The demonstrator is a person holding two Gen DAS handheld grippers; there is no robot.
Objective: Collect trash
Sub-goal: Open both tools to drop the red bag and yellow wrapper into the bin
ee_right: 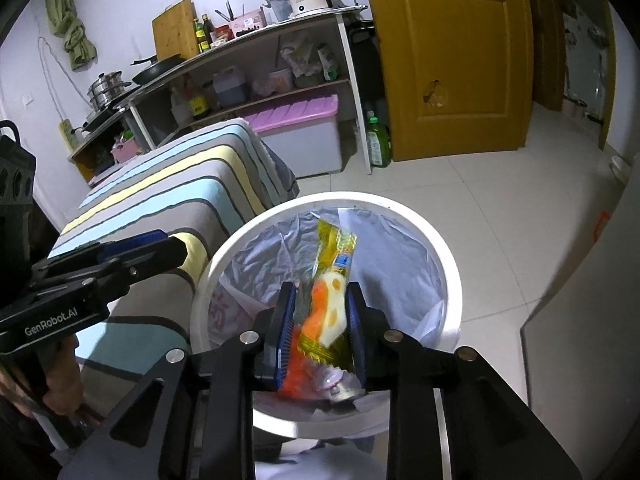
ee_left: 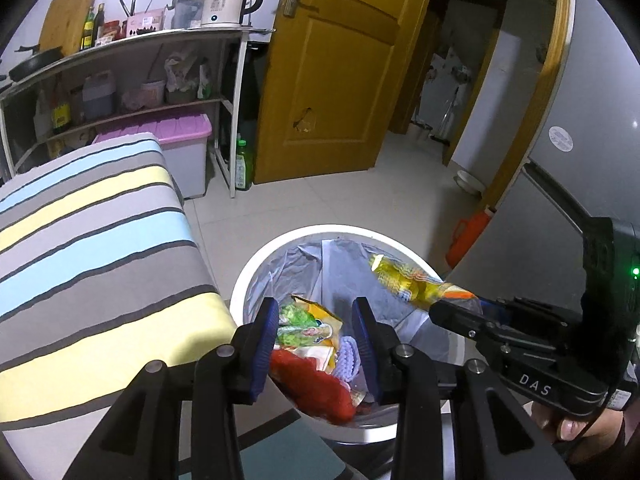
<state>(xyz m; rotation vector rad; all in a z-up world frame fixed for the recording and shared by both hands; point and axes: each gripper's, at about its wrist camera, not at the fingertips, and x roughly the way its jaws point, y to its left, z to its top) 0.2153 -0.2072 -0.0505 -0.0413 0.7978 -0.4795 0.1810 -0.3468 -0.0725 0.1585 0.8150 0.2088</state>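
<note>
A white round trash bin (ee_left: 256, 268) (ee_right: 400, 208) lined with a grey bag stands on the tiled floor beside a striped bed. My right gripper (ee_right: 320, 320) is shut on a yellow and orange snack wrapper (ee_right: 332, 280) and holds it over the bin's mouth; the wrapper also shows in the left wrist view (ee_left: 412, 280). My left gripper (ee_left: 316, 340) is open and empty above the bin's near edge. Inside the bin lie red, green and yellow wrappers (ee_left: 312, 380).
The striped bed (ee_left: 92, 248) lies left of the bin. A shelf rack (ee_left: 132, 80) with a kettle and bottles stands behind it, with a pink-lidded box (ee_left: 184, 148) below. A yellow wooden door (ee_left: 332, 80) and a grey fridge (ee_left: 560, 184) stand to the right.
</note>
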